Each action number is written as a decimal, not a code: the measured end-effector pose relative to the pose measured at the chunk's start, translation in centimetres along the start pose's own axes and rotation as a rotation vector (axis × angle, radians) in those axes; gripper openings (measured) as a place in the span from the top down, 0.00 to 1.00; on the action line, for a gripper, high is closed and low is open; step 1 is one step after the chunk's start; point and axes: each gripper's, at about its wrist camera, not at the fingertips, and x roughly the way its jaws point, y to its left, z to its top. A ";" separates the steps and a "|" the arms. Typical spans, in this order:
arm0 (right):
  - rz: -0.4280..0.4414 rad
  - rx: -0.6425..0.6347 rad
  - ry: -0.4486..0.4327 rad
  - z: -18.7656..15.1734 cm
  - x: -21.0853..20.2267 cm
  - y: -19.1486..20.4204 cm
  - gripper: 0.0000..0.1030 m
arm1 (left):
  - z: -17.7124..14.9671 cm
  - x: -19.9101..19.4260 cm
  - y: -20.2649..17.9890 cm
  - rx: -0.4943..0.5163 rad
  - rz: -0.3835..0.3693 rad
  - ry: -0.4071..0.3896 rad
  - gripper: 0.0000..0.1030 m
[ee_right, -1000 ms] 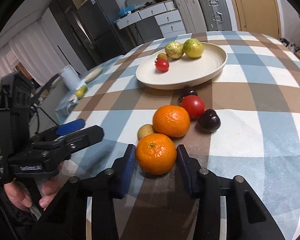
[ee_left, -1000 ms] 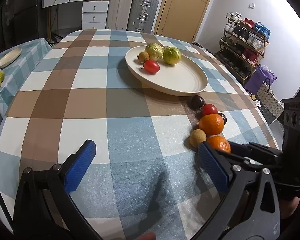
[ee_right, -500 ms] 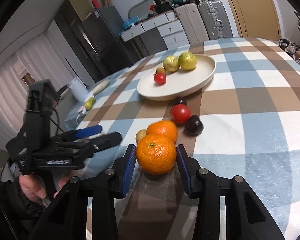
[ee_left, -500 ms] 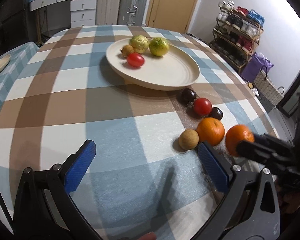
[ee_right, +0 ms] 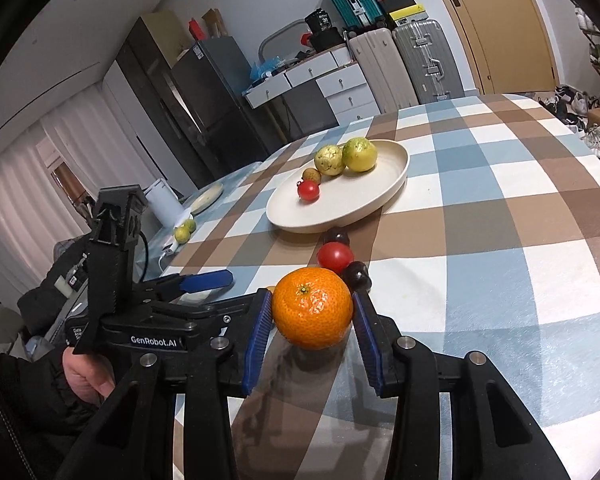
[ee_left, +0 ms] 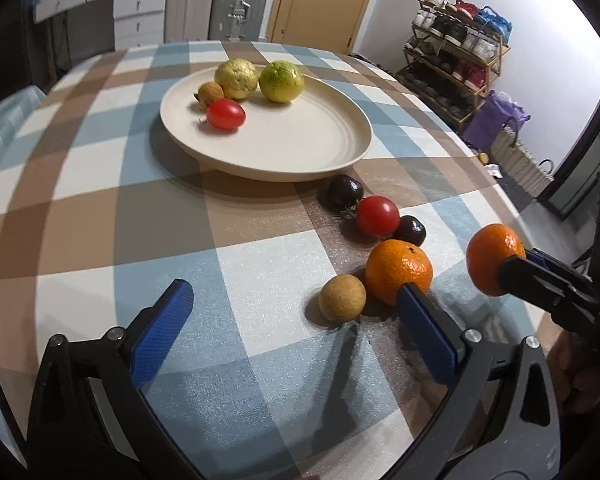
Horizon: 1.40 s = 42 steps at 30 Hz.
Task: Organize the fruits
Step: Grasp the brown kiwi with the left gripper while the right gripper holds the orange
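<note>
Orange peel fills the gap of the right claw [ee_right: 312, 320]: its two blue pads are clenched on the mandarin [ee_right: 312, 307], one on each flank, stem end facing the camera. From the left wrist view the fruit hangs clear of the checked cloth, off the near right edge of the bench [ee_left: 80, 208], so it reads as lifted, not resting.

Ahead of that claw and slightly to its left lies the cream plate [ee_right: 396, 176], well apart, with the loose fruit in between. Being round, the mandarin has no long axis to line up; what matters is only the heading, forward and a little left over the row of loose pieces. The right hand is plainly the nearer one, since it already carries the fruit.

Left claw [ee_left: 296, 316] is released, jaws spread wide, holding and touching nothing; it hovers low over the cloth, its right pad just beside the second mandarin [ee_left: 398, 270] and the small tan fruit [ee_left: 342, 297].

Farther out sit a red tomato [ee_left: 377, 215] and two dark plums [ee_left: 345, 191], near the plate's front rim. On the plate, grouped at its far side, are two yellow-green fruits [ee_left: 281, 81], a small brown one and another tomato. My guess is the open near half of the plate is the natural landing spot.
</note>
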 end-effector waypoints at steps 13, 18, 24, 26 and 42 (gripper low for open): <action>0.000 -0.008 -0.007 0.3 -0.1 -0.1 0.60 | 0.5 -0.2 1.1 0.050 -0.097 0.020 0.36; -0.004 -0.009 -0.004 0.2 -0.2 0.0 0.60 | 0.3 -0.3 0.3 0.101 -0.130 0.018 0.51; -0.007 -0.008 -0.003 0.2 -0.1 -0.1 0.60 | 0.0 -0.7 -0.3 0.149 -0.146 0.008 0.64; -0.009 -0.009 -0.004 0.2 -0.1 0.0 0.60 | -0.1 -0.8 -0.5 0.154 -0.162 0.008 0.70; -0.011 0.000 -0.002 0.3 -0.2 -0.1 0.59 | -0.3 -0.7 0.4 0.103 -0.231 0.021 0.81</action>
